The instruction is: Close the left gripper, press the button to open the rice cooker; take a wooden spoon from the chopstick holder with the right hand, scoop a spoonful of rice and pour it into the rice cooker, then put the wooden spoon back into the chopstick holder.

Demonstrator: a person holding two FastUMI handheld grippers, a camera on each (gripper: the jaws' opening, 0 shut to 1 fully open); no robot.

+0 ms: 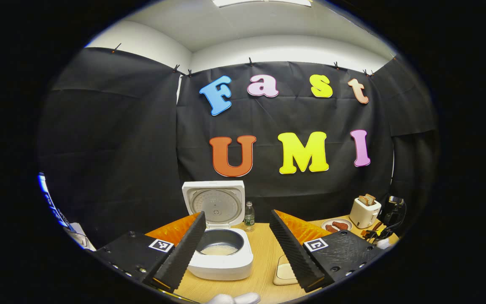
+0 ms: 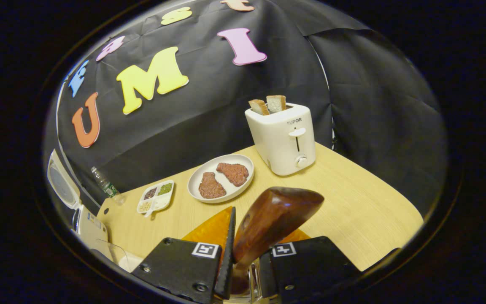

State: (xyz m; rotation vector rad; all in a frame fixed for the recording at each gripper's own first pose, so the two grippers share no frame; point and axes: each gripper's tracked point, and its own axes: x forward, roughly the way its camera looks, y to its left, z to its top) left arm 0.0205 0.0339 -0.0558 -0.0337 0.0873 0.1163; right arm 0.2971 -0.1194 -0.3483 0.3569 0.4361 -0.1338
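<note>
The white rice cooker (image 1: pixel 222 257) stands open with its lid (image 1: pixel 215 202) upright, and pale rice lies in the bottom of its pot. My left gripper (image 1: pixel 238 213) hangs open in front of it with nothing between its wide-spread fingers. My right gripper (image 2: pixel 260 228) is shut on the neck of a dark wooden spoon (image 2: pixel 276 213), which stands bowl up. The spoon's handle goes down into a shiny metal holder (image 2: pixel 255 276) between the fingers. In the left gripper view the right gripper (image 1: pixel 388 219) shows far off at the table's right end.
A white toaster (image 2: pixel 283 139) with two bread slices, a plate (image 2: pixel 196 179) of meat, a small divided tray (image 2: pixel 155 196) and a water bottle (image 2: pixel 106 185) stand on the wooden table (image 2: pixel 352 211). A pale shallow container (image 1: pixel 284 272) lies right of the cooker.
</note>
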